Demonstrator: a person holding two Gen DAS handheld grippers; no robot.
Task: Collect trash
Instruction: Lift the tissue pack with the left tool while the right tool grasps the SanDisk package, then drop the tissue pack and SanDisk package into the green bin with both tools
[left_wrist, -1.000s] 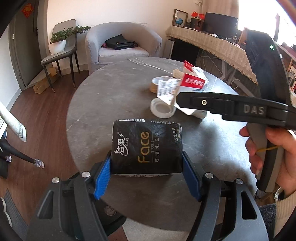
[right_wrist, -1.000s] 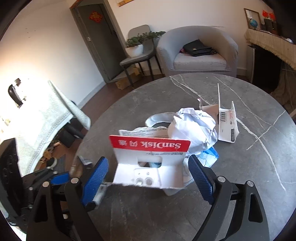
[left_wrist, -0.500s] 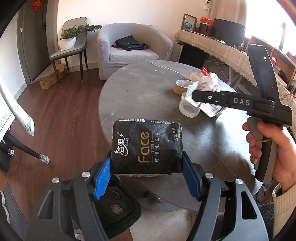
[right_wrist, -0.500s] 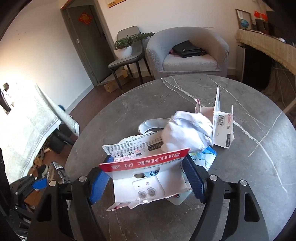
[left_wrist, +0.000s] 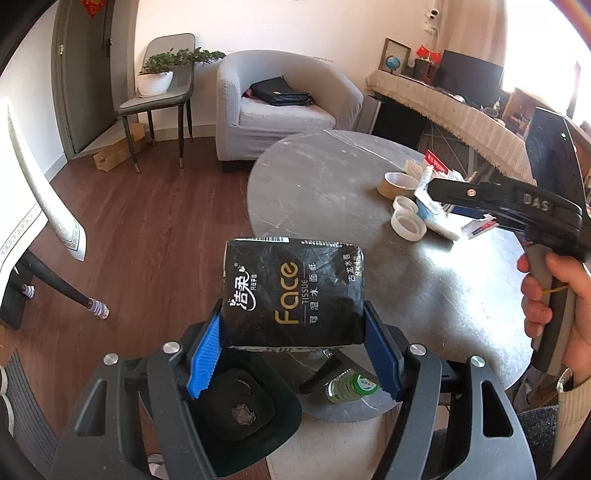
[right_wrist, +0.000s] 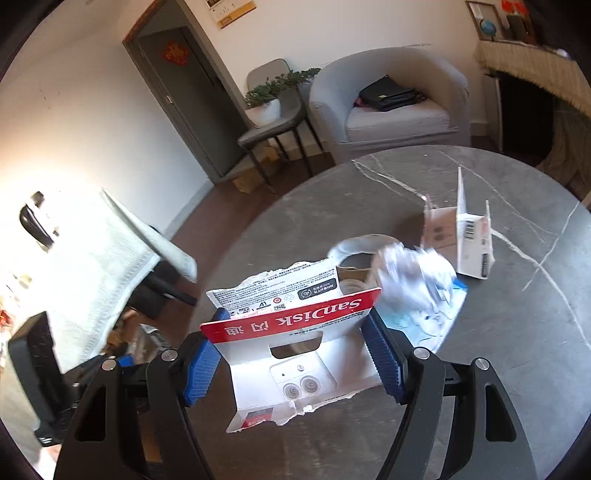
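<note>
My left gripper (left_wrist: 293, 354) is shut on a black tissue pack (left_wrist: 293, 290) and holds it off the round table's left edge, above a dark bin (left_wrist: 240, 406) on the floor. My right gripper (right_wrist: 295, 354) is shut on a torn red-and-white SanDisk card package (right_wrist: 295, 354) and holds it over the grey table (right_wrist: 517, 350). The right gripper also shows in the left wrist view (left_wrist: 443, 192), over the trash pile. Crumpled white paper (right_wrist: 413, 280) and a white carton (right_wrist: 472, 240) lie on the table beyond it.
Tape rolls (left_wrist: 406, 221) lie on the table. A green-capped bottle (left_wrist: 351, 387) stands on the floor under the table edge. A grey armchair (left_wrist: 280, 107) and a chair with a plant (left_wrist: 159, 88) stand behind. A white cloth edge (left_wrist: 37, 192) hangs at left.
My left gripper has carried the tissue pack back and left off the table, over the bin. My right gripper has closed on the SanDisk package and lifted it slightly.
</note>
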